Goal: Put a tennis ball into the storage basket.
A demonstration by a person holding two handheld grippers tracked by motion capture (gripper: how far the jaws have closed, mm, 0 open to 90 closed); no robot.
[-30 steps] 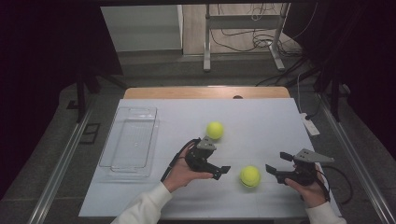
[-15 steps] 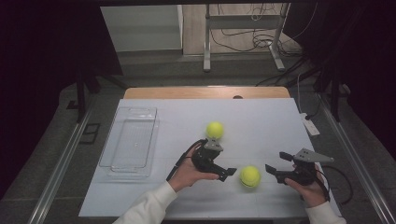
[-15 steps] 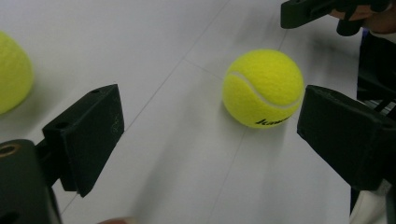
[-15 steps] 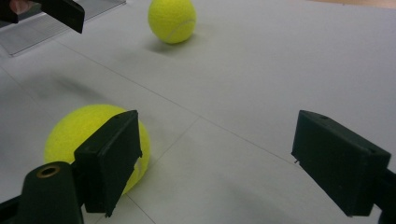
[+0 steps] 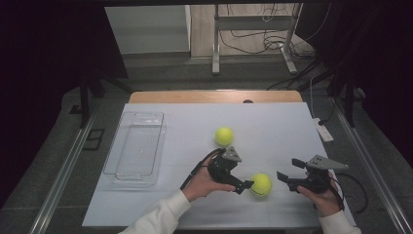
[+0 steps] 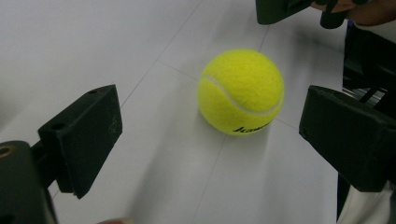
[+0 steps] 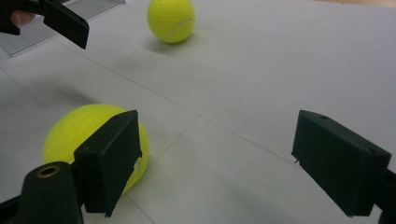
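Tennis ball [image 5: 261, 184], the nearer of two on the white tabletop [image 5: 272, 126], is being approached from the left by the left gripper [image 5: 246, 185], whose jaws have just been opening and are being held wide, with nothing pressed between them. In the left gripper view the ball [image 6: 241, 91] is seen lying just beyond the jaw tips, between their lines but apart from both, its seam and dark lettering turned toward the camera. The right gripper [image 5: 285, 179] is being held just right of the same ball, jaws spread wide and empty; in the right gripper view the ball [image 7: 93, 142] is partly hidden behind one jaw. A second tennis ball [image 5: 224, 136] is lying farther off, toward the middle of the tabletop, well apart from both grippers. A clear plastic tray [image 5: 125, 169] is resting at the left side of the tabletop.
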